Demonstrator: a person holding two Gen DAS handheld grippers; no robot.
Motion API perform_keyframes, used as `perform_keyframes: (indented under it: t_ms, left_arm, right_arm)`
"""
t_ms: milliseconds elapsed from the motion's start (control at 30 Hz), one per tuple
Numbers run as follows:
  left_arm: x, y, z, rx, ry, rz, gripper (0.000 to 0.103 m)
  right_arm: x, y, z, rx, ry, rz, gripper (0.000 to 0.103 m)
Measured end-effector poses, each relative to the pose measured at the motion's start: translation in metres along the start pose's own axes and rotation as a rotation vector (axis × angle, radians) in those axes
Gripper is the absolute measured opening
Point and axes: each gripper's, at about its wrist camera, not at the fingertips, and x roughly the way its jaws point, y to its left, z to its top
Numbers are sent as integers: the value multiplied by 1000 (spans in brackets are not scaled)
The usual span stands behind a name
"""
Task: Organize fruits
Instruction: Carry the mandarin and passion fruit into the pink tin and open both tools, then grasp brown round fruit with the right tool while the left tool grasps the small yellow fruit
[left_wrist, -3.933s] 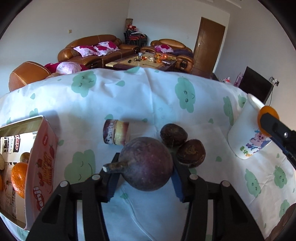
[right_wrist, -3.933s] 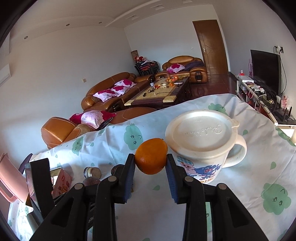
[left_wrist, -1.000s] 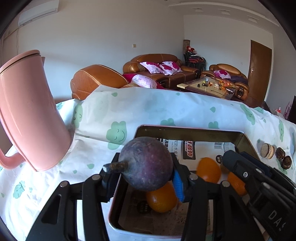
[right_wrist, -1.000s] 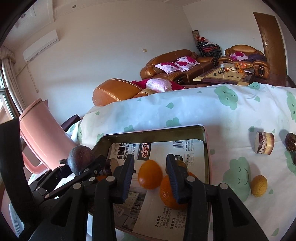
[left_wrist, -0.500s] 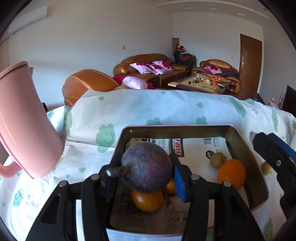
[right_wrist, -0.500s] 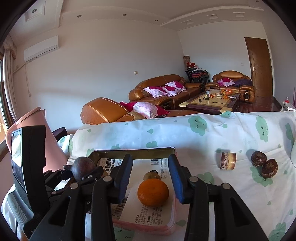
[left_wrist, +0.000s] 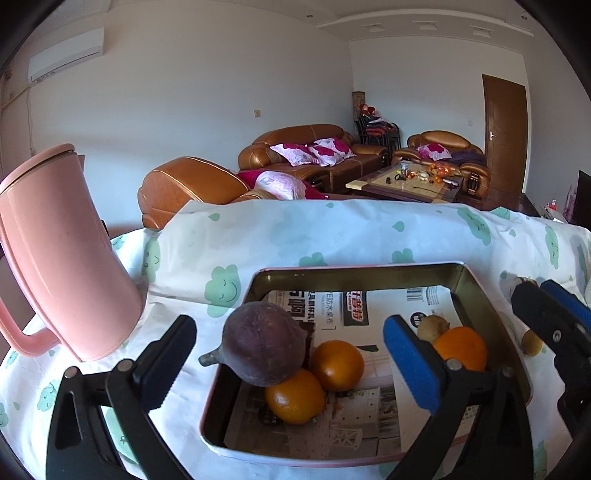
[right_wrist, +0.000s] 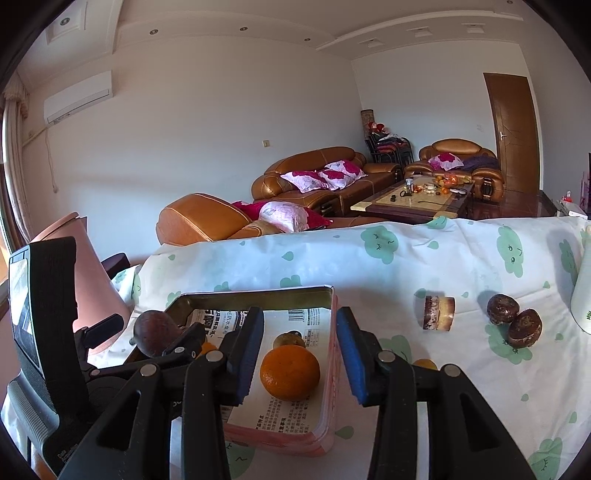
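Note:
My left gripper (left_wrist: 288, 354) hangs over the near left of the newspaper-lined tin box (left_wrist: 354, 267), and its jaws are opening wide. Between them, touched by neither pad, a dark purple fruit (left_wrist: 264, 343) rests on two oranges (left_wrist: 336, 365). Another orange (left_wrist: 460, 347) and a small brown fruit (left_wrist: 432, 326) lie at the tin's right side. My right gripper (right_wrist: 299, 354) is open above the tin (right_wrist: 258, 291); the orange (right_wrist: 290, 373) lies in the tin below its gap, free of the pads. The purple fruit (right_wrist: 155, 334) also shows at the left.
A tall pink jug (left_wrist: 62, 258) stands left of the tin. On the cloud-print cloth to the right lie a cut fruit piece (right_wrist: 437, 312), two dark brown fruits (right_wrist: 502, 308), a small yellow fruit (right_wrist: 424, 363) and a white cup (right_wrist: 583, 295).
The left jaws have spread and let go of the purple fruit, which now lies on the oranges in the tin. The right gripper drew back from the orange it left there.

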Motion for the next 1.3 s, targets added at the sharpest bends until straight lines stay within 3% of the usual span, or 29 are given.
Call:
perform_keyframes:
  t_ms: [367,733,1067,1300]
  left_arm:
    - [-11,-2,2,-27,-44,-61,103]
    - [-15,-13,-1,-11,-44,-87,103]
    - [-22,-23,-5,-21,-40,-135,103]
    - [-39,-49,-12,76,-81,-169,103]
  right_arm:
    - [-15,-20,4,19,-26,-45,43]
    - [-33,-70,9,74,-32,-127,43]
    - [-54,-129,5,132,2,-216,43]
    - [-54,-159,-1,177,83,-225,43]
